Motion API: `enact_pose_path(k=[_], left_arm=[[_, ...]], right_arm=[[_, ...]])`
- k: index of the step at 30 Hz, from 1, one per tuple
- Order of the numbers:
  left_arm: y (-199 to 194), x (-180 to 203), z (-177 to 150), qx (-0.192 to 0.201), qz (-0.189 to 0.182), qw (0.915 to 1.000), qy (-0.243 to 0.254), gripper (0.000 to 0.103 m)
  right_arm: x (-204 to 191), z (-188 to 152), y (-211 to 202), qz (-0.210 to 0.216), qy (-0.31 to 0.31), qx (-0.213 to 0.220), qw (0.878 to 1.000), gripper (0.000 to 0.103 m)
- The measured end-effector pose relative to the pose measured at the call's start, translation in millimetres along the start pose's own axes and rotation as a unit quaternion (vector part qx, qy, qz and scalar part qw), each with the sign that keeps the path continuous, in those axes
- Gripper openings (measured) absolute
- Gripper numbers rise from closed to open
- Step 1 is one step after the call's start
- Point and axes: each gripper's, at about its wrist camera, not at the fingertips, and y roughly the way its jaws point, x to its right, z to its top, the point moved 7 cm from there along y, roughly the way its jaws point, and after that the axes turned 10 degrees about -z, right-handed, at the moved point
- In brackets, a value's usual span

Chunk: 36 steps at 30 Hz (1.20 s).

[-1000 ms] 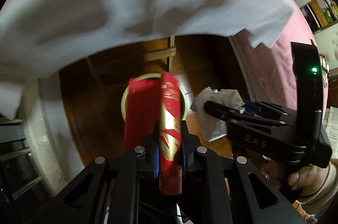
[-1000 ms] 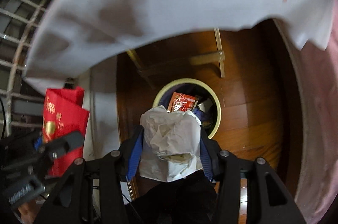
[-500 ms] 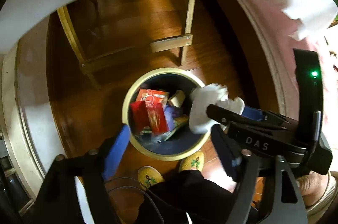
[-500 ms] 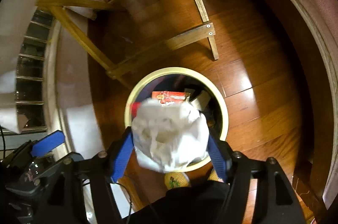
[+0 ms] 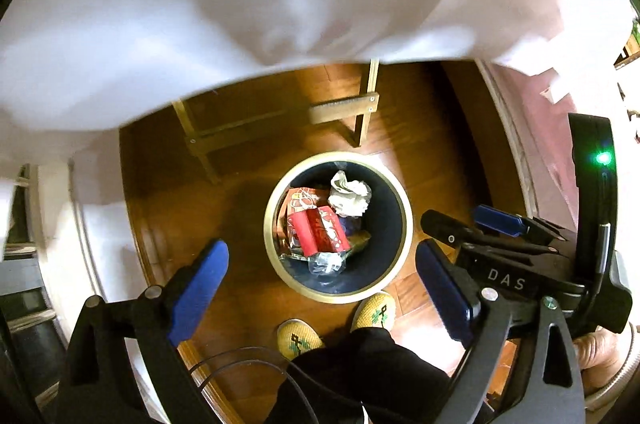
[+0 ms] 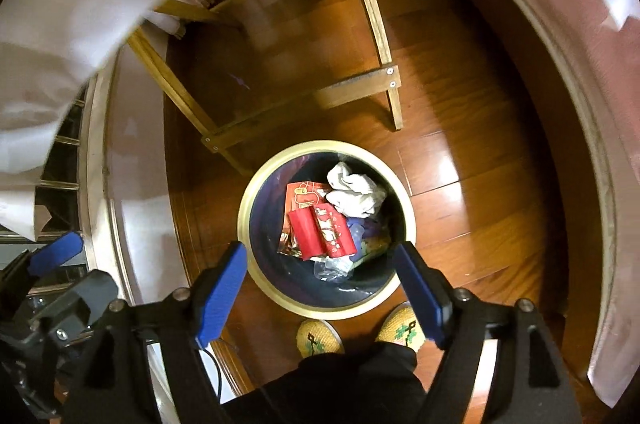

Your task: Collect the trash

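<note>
Both grippers pointed steeply down over a round waste bin (image 5: 403, 224) with a pale rim and dark inside, standing on the glossy wooden floor (image 6: 472, 127). The left gripper (image 5: 322, 282) had just been opening, and its blue-padded fingers (image 5: 200, 284) stood spread wide with nothing between them, the bin showing in the gap. The right gripper (image 6: 322, 278) had likewise just been opening; its fingers (image 6: 222, 294) were spread apart and empty, one on each side of the bin's near rim in its own view. In the left wrist view the right gripper appeared at the right edge, a green light glowing on its black body and a hand (image 5: 600, 356) wrapped round its handle. The trash lay inside the bin: a red wrapper with gold print (image 5: 320, 230) near the middle, a crumpled white paper wad (image 5: 350, 193) just beside it toward the far side, another red packet (image 6: 302, 195) partly under them, and some clear crinkled plastic (image 6: 334, 270) toward the near side. A person's two feet in yellow patterned slippers (image 6: 320, 336) stood just beside the bin's near rim, with dark trouser legs (image 6: 352, 384) above them. Beyond the bin stood the light wooden legs and crossbars of a frame (image 6: 352, 89). A white cloth (image 5: 240, 3) hung across the top of both views, blurred, and a pinkish fabric edge (image 6: 616, 183) ran down the right side of the right wrist view.
</note>
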Motion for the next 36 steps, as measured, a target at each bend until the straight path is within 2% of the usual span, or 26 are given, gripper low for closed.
enact_pose_path(k=[13,20,27,33,36], left_arm=[[-127,23,17,0.044,0.007,0.999,0.004,0.095],[-193,48,28,0.094,0.012,0.9955,0.001,0.095],[-257,79,36,0.158,0.044,0.9864,-0.002,0.095],[-299,105,42,0.199,0.058,0.9783,0.003,0.095],[-307,115,42,0.212,0.066,0.9751,0.006,0.095]], right_arm=[[-7,2,-109,-0.014,-0.028,0.033,0.999,0.078],[-9,4,-175,-0.021,-0.067,0.064,0.995,0.078],[-7,11,-244,-0.017,-0.094,0.11,0.989,0.078],[-7,26,-299,-0.002,-0.112,0.16,0.981,0.078],[-8,32,-325,0.006,-0.118,0.181,0.976,0.078]])
